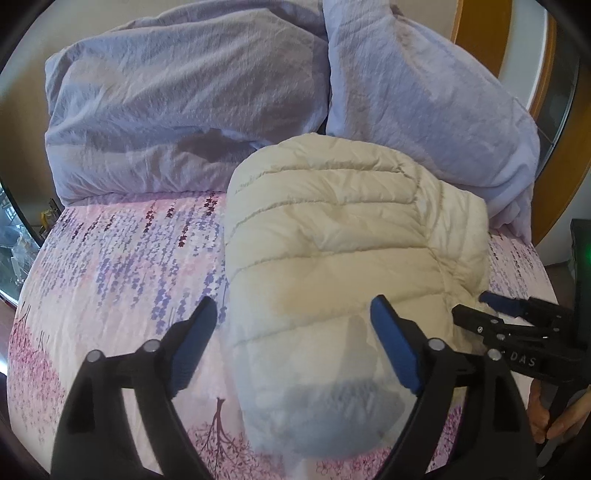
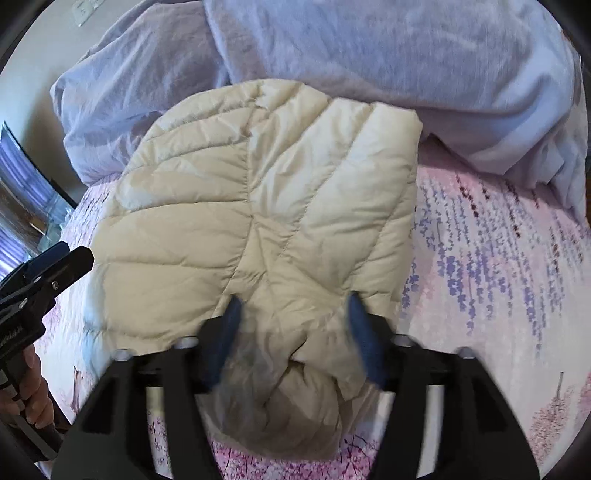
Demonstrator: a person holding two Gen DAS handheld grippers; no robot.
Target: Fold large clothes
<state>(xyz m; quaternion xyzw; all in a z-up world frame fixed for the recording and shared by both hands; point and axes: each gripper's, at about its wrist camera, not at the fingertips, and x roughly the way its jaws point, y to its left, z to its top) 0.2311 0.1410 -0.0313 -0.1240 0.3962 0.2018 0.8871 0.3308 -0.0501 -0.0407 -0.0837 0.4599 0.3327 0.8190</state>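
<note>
A cream quilted puffer jacket (image 1: 351, 229) lies folded into a thick bundle on a bed sheet (image 1: 122, 258) printed with pink and purple flowers. My left gripper (image 1: 293, 304) is open over the jacket's near left edge: one blue pad is above the sheet and the other above the jacket. Its tip also shows at the left edge of the right wrist view, left gripper (image 2: 74, 254). My right gripper (image 2: 294, 298) stands open, astride the bunched near end of the jacket (image 2: 258, 192), with its blurred pads beside the fabric. In the left wrist view the right gripper (image 1: 472, 304) sits at the jacket's right corner.
A crumpled lilac duvet (image 1: 177, 110) and a lilac pillow (image 1: 424, 103) are heaped along the far side of the bed, touching the jacket. A wooden headboard (image 1: 476, 33) rises at the back right. A hand (image 2: 33, 391) grips a gripper handle at the lower left.
</note>
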